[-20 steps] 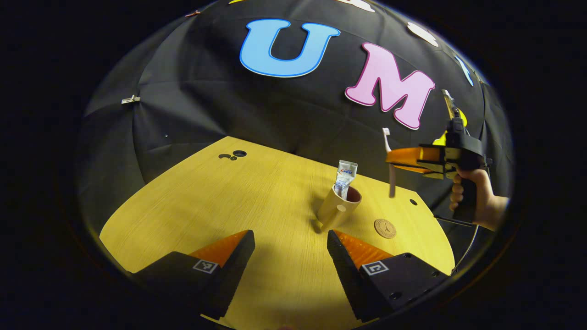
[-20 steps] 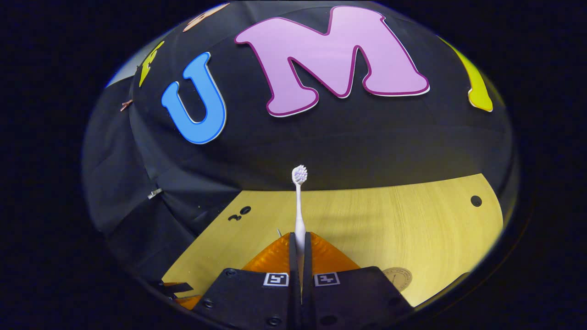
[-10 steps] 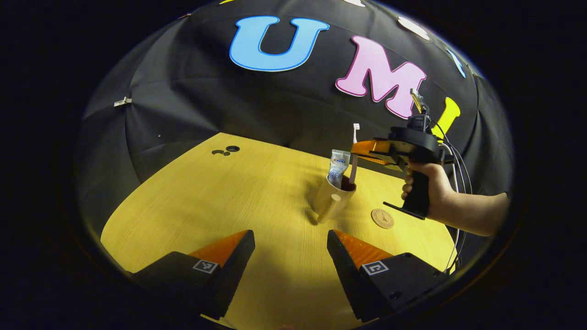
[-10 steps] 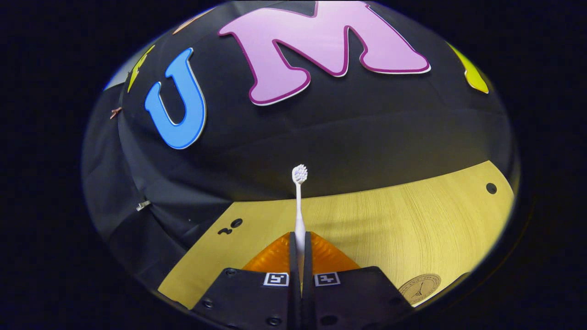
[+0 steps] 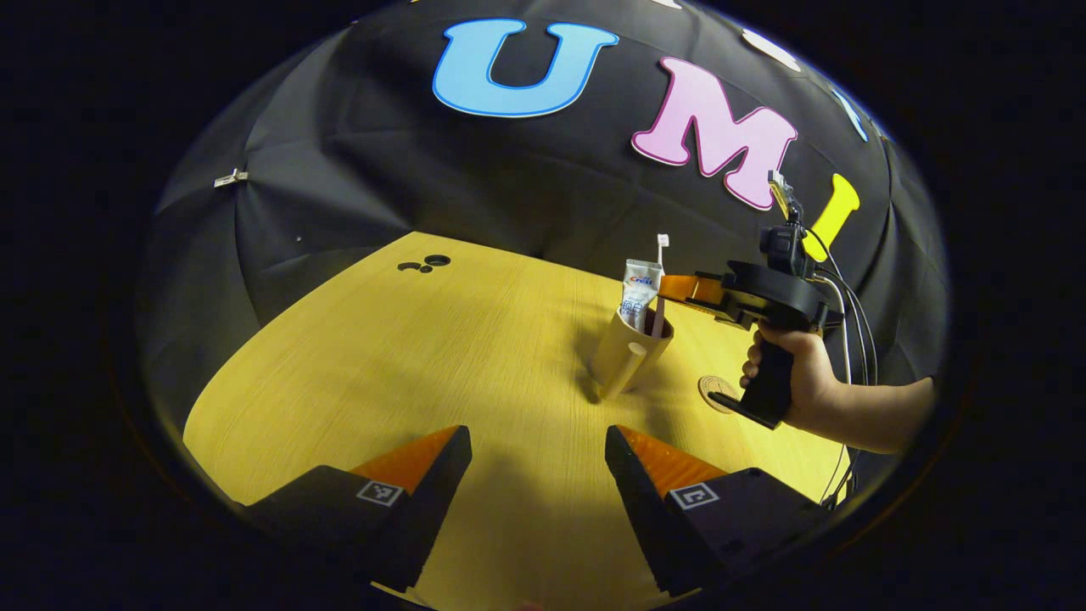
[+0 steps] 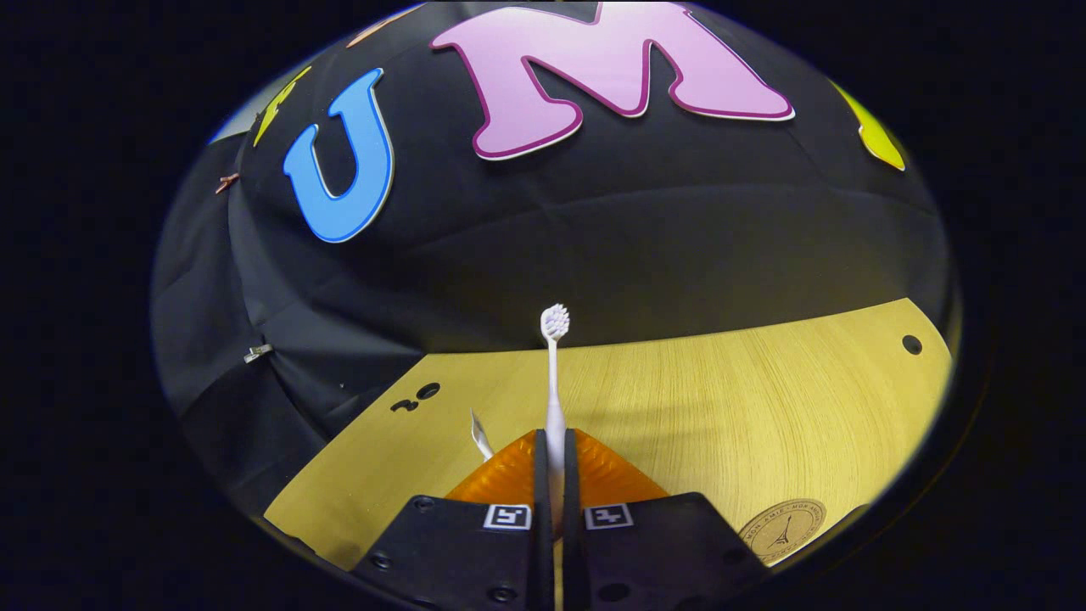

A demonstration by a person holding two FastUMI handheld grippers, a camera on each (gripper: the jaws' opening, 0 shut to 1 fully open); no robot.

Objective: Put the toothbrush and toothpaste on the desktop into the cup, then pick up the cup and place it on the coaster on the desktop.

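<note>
- In the right gripper view, the thin white plastic toothbrush (image 6: 552, 373) is clamped between the closed fingers of the right gripper (image 6: 552, 441), at bottom centre; its long axis stands upright, bristles on top.
- In the left gripper view, right of centre, the lower end of the toothbrush is seen inside the tan cylindrical cup (image 5: 629, 357), beside the white toothpaste tube (image 5: 639, 293), which stands in the cup.
- The round brown coaster (image 5: 714, 391) lies on the yellow wooden desktop (image 5: 424, 356), just right of the cup and apart from it.
- The left gripper (image 5: 538, 462) is held spread wide, with nothing between its fingers, at the bottom of the frame; the cup lies ahead of it, up and to the right.
- By judgement, the toothbrush only needs release; the right gripper is nearer to the cup.
</note>
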